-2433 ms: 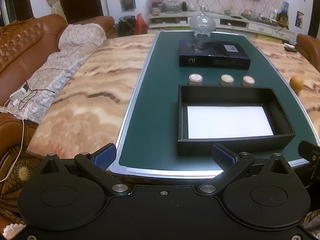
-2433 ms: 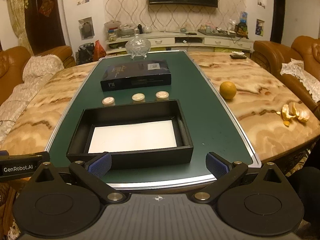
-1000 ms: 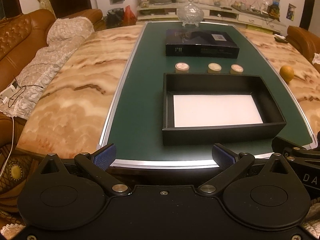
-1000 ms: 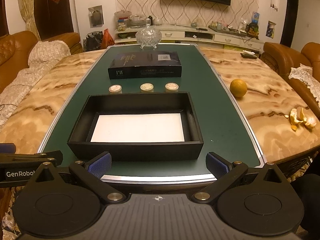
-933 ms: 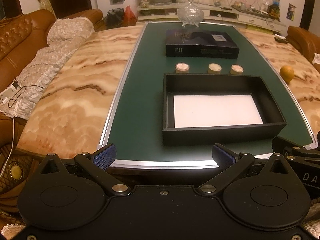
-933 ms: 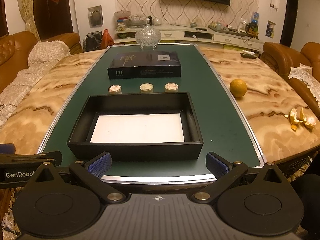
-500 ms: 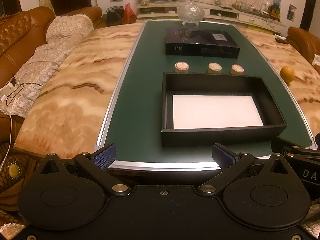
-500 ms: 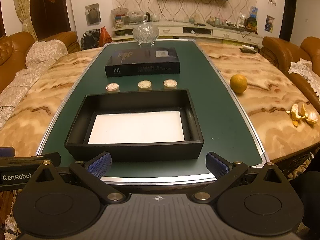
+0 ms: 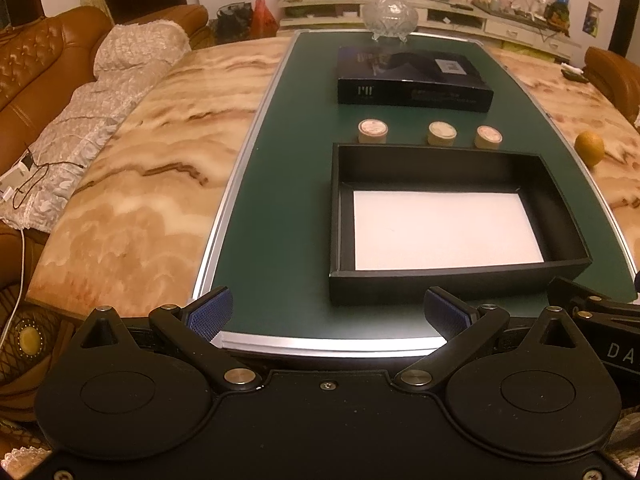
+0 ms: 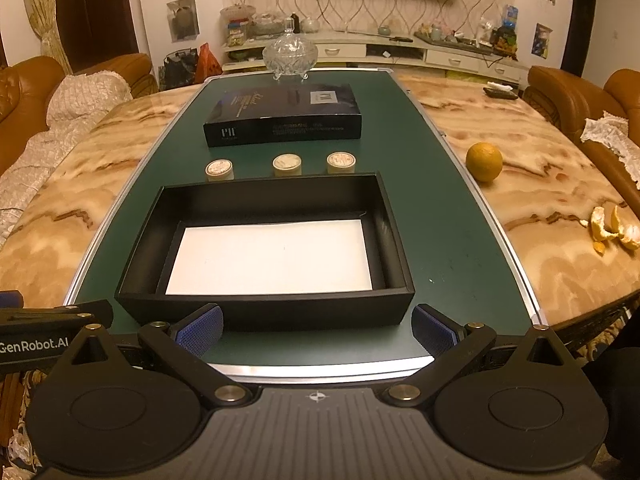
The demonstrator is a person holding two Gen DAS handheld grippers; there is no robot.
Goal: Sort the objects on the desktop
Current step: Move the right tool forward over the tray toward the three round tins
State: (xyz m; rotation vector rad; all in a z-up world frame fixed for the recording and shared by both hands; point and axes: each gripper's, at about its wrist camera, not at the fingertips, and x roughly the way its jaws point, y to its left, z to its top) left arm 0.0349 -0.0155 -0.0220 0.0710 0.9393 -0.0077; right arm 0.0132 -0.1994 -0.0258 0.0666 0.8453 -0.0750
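while nothing is yet gripped, findings follow:
left tool [image 9: 326,314]: spread wide, holding nothing, hovering at the near desk edge.
right tool [image 10: 318,328]: likewise wide and unladen, just short of the tray.
tray [image 10: 394,236]: black, open-topped, white liner bare; judged the sorting destination.
round tins [image 10: 286,165]: three in a row just behind the tray's far wall, apart from one another, within easy reach for loading.
dark box [image 10: 282,120]: lying flat beyond the tins.
desk [image 10: 452,220]: green mat carries all items.
progress: sorting judged not begun.
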